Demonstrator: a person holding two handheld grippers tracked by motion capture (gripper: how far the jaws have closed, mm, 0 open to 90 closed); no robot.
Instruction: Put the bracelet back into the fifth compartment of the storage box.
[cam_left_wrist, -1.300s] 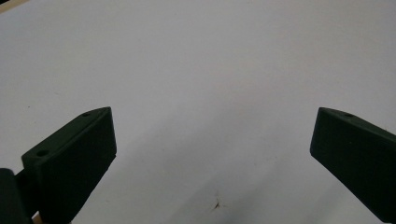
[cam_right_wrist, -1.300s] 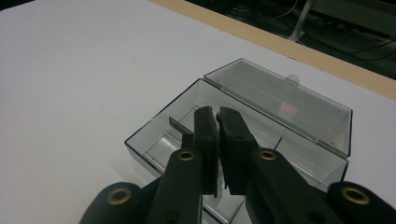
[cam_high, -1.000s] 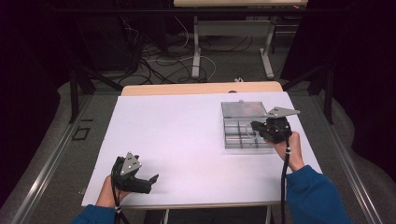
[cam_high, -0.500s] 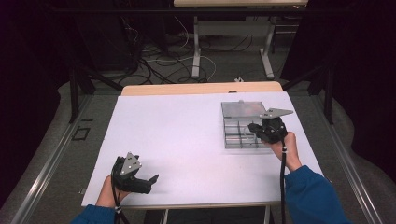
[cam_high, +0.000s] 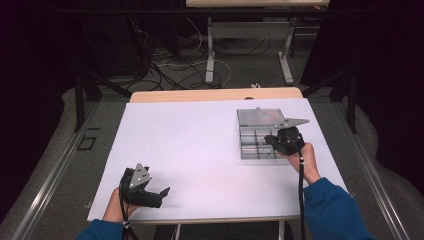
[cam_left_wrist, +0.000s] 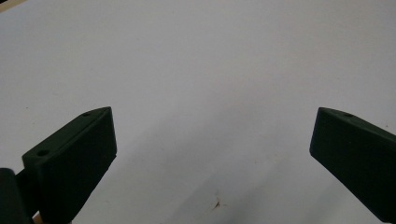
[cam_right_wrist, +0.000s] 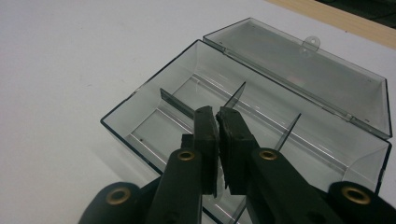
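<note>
Box: clear plastic organizer box (cam_right_wrist: 243, 121), lid open; light, stiff, slippery — grip a wall.
Right gripper (cam_right_wrist: 217, 116): jaws pinched together above dividers.
Left gripper (cam_left_wrist: 210, 140): spread wide, idle.

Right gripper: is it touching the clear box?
Cannot tell. In the right gripper view the right gripper, jaws nearly closed, overlaps the open clear box with neither contact nor gap showing plainly.

Blue-sleeved forearms end in two black two-jaw grippers, the left gripper (cam_high: 162, 192) and right gripper (cam_high: 270, 138), each topped by a grey three-cornered plate, brass-coloured rivets at the jaw pivots, black cables trailing.
</note>
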